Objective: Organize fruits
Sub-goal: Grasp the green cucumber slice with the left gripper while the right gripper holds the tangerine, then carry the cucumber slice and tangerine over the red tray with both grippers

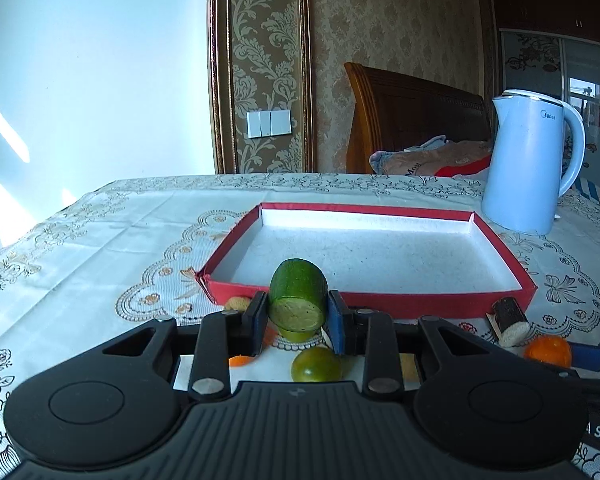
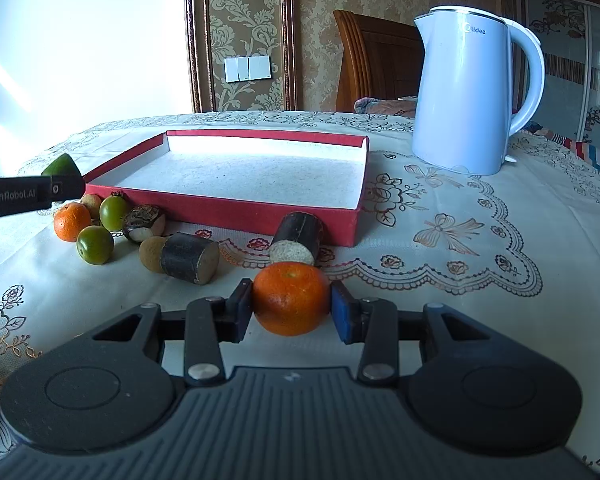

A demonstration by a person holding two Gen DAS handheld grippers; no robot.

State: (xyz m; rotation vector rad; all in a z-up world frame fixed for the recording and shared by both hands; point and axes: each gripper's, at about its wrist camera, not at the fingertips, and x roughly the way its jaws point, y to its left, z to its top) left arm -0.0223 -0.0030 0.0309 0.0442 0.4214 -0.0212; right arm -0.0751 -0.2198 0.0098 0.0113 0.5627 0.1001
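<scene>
The left gripper (image 1: 298,316) pinches a green cucumber piece (image 1: 298,300) between its two pads, with the cut face toward the camera. The piece is lifted above the tablecloth (image 1: 100,248), just in front of the near wall of the red tray (image 1: 380,304), which has a white inside with nothing in it.

The right gripper (image 2: 292,306) is closed on an orange tangerine (image 2: 291,298), and both pads press on its sides. It is low, near the cloth, in front of the tray's near right corner.

On the cloth, left of this tangerine, the other fruits lie in a group: a second tangerine (image 2: 72,221), two small green fruits (image 2: 95,245), a dark sugarcane piece (image 2: 190,258) and one more sugarcane piece (image 2: 298,240) touching the tray wall. A pale blue kettle (image 2: 468,92) stands behind the tray, to its right.
</scene>
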